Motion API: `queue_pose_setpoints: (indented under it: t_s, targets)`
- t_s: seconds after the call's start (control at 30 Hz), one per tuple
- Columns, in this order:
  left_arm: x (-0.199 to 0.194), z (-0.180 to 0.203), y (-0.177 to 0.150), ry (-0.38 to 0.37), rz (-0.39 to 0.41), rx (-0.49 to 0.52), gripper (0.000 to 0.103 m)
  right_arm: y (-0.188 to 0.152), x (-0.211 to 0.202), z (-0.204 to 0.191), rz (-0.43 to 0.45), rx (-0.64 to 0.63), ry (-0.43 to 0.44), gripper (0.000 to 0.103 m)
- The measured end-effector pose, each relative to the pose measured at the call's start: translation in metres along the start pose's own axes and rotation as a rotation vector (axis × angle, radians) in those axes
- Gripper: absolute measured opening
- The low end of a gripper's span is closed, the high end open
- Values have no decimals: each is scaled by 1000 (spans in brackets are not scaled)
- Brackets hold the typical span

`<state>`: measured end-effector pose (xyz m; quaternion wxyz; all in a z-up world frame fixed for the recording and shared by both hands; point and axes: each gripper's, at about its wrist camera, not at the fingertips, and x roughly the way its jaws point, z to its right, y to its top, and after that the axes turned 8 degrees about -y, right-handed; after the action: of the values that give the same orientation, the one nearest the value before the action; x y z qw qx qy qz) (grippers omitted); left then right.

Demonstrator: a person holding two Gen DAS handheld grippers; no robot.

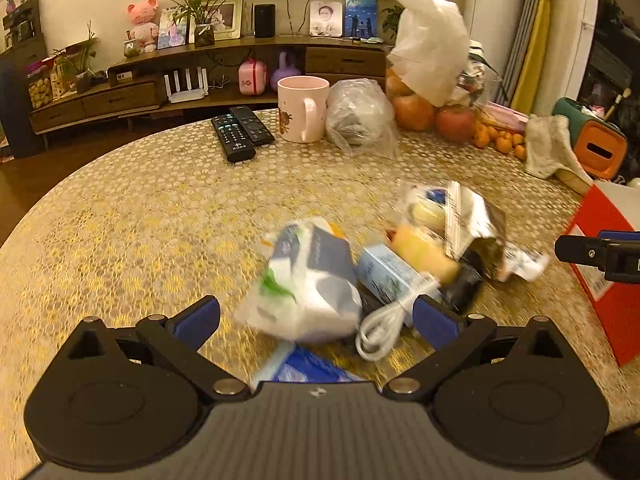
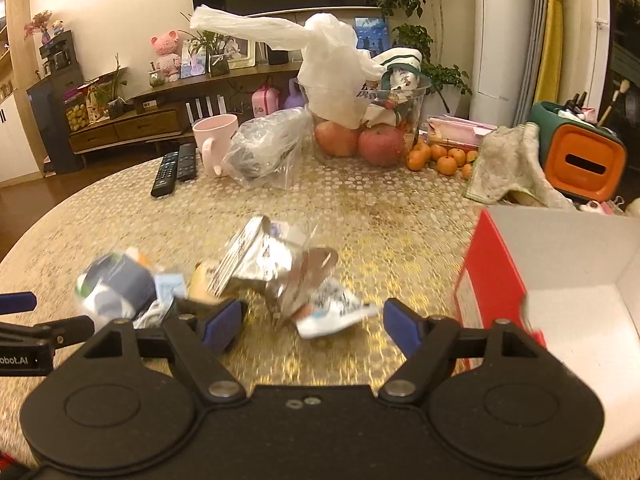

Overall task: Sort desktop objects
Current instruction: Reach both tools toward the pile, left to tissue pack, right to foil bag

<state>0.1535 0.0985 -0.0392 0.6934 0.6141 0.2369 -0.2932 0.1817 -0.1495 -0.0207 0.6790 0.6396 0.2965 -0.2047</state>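
With both the left gripper (image 1: 316,316) and right gripper (image 2: 312,322) jaws wide and empty, the tangled white cable (image 1: 384,320) could drag neighbouring packets off the table (image 1: 160,216) when lifted

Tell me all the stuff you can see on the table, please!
table: one, gold patterned, round.
remote controls: two, black, far left side.
mug: one, pink, beside the remotes.
clear plastic bag: one, something dark inside, right of the mug.
apples: two, red, in a glass bowl.
white plastic bag: one, sticking up over the bowl.
small oranges: several, orange, right of the bowl.
cloth: one, pale, far right.
red box: one, open, white inside, right edge.
pile of packets: several, white, blue, silver, yellow, blurred, near middle.
white cable: one, by the pile.
left gripper: open, in front of the pile.
right gripper: open, near the silver packet.
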Motion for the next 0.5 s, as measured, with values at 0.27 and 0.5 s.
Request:
queue_pose_setpoints:
  t_s: [0.27,0.5]
  targets:
    - [35,-18,18,14,-26,-31,103,23,43,-14,-20,-25,6,78]
    - [62,-19,20,20,-69,-13,103,28,75,-27,-72,0,46,78]
